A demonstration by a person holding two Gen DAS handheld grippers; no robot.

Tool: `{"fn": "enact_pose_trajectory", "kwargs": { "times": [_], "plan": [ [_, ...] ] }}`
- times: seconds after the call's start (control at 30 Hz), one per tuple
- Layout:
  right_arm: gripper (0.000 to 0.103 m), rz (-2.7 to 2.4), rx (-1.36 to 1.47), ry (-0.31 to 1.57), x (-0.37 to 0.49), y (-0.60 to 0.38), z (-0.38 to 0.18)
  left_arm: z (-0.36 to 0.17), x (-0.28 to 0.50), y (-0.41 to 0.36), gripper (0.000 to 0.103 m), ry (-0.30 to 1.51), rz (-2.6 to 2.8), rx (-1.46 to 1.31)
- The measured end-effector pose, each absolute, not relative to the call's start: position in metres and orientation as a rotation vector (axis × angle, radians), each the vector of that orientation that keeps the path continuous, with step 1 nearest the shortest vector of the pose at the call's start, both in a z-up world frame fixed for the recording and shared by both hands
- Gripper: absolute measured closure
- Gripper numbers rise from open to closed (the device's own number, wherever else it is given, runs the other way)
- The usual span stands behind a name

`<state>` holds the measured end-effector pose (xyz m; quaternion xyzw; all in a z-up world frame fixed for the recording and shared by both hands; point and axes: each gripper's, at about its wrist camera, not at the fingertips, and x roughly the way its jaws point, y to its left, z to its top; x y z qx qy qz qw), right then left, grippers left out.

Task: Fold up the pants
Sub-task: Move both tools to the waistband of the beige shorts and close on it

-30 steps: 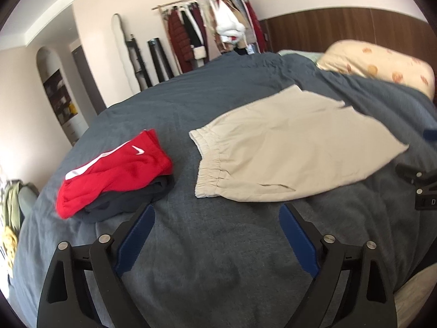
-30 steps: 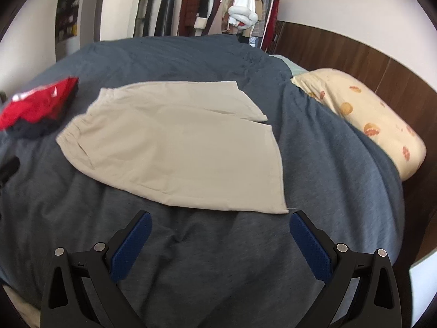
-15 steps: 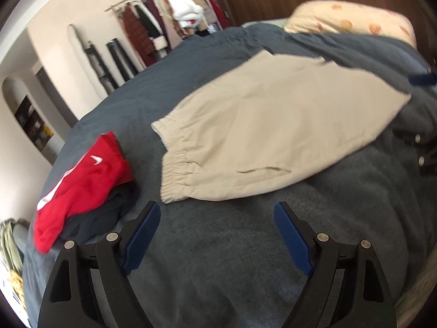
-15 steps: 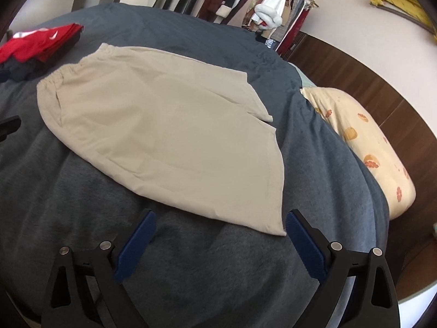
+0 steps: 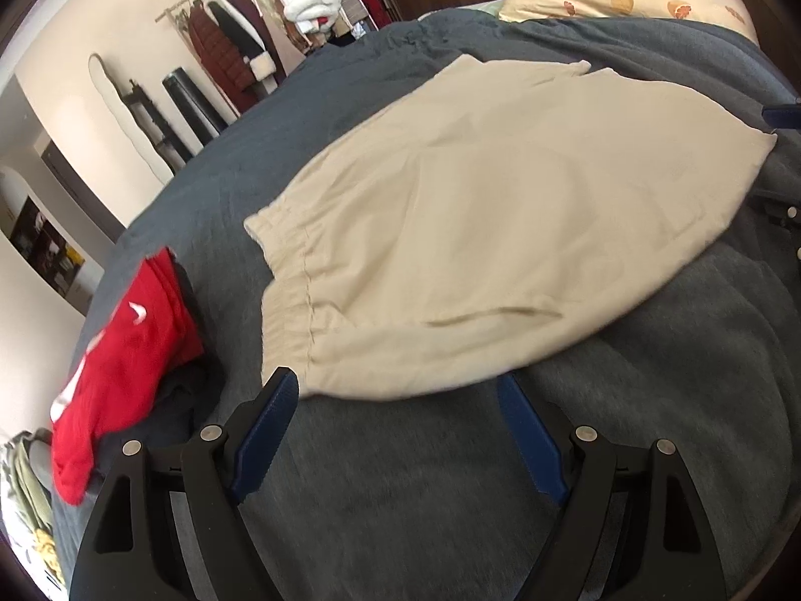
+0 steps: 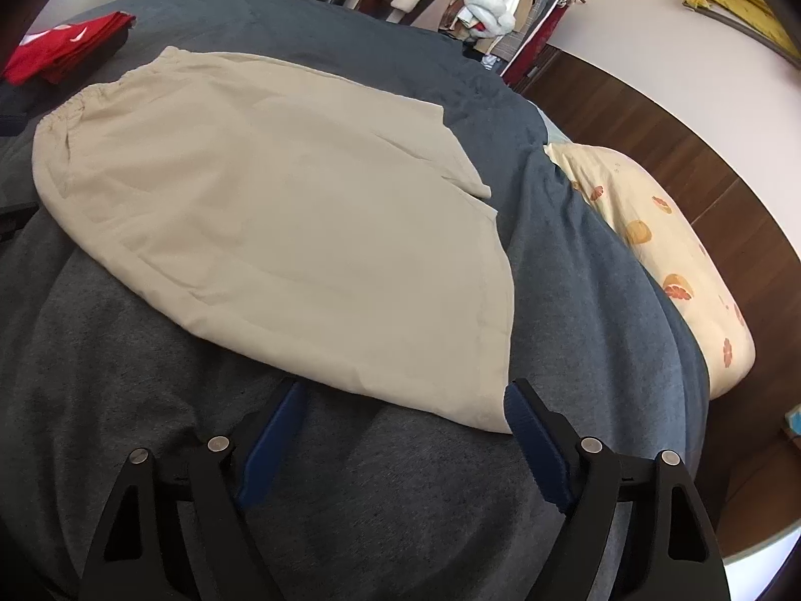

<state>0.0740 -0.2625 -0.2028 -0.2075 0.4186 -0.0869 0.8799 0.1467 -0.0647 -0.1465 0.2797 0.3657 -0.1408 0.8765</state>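
Note:
Beige pants [image 5: 490, 230] lie flat on the dark blue bed cover, elastic waistband to the left, leg hems to the right. They also show in the right wrist view [image 6: 280, 230]. My left gripper [image 5: 400, 390] is open and empty, its fingertips at the near edge of the pants by the waistband corner. My right gripper [image 6: 405, 395] is open and empty, its fingertips at the near hem corner of the pants. Part of the right gripper [image 5: 786, 117] shows at the right edge of the left wrist view.
A folded red garment [image 5: 125, 355] sits on dark clothes left of the pants, also in the right wrist view [image 6: 60, 47]. A yellow patterned pillow [image 6: 666, 270] lies at the bed head against a wooden headboard [image 6: 676, 160]. A clothes rack [image 5: 280, 35] stands by the far wall.
Both grippers have moved forward and down toward the near edge of the pants. Both stay open. The pants have not moved.

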Motion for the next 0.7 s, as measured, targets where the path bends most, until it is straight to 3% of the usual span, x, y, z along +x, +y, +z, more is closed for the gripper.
{"fn": "enact_pose_trajectory", "kwargs": {
  "times": [0.2, 0.33, 0.4, 0.47, 0.53, 0.7],
  "plan": [
    [0.035, -0.228, -0.442, 0.844, 0.075, -0.273, -0.2, -0.145, 0.15, -0.07, 0.042, 0.727, -0.313, 0.602],
    [0.053, -0.22, -0.436, 0.848, 0.074, -0.278, -0.201, -0.147, 0.145, -0.076, 0.057, 0.71, -0.344, 0.652],
    [0.063, -0.205, -0.443, 0.842, 0.073, -0.276, -0.201, -0.148, 0.145, -0.077, 0.072, 0.722, -0.364, 0.657],
    [0.08, -0.194, -0.457, 0.835, 0.071, -0.274, -0.201, -0.148, 0.145, -0.078, 0.076, 0.732, -0.376, 0.648],
    [0.088, -0.183, -0.462, 0.828, 0.07, -0.272, -0.201, -0.148, 0.145, -0.077, 0.081, 0.733, -0.376, 0.637],
    [0.093, -0.187, -0.436, 0.815, 0.068, -0.274, -0.195, -0.145, 0.148, -0.075, 0.091, 0.738, -0.36, 0.598]
  ]
}}
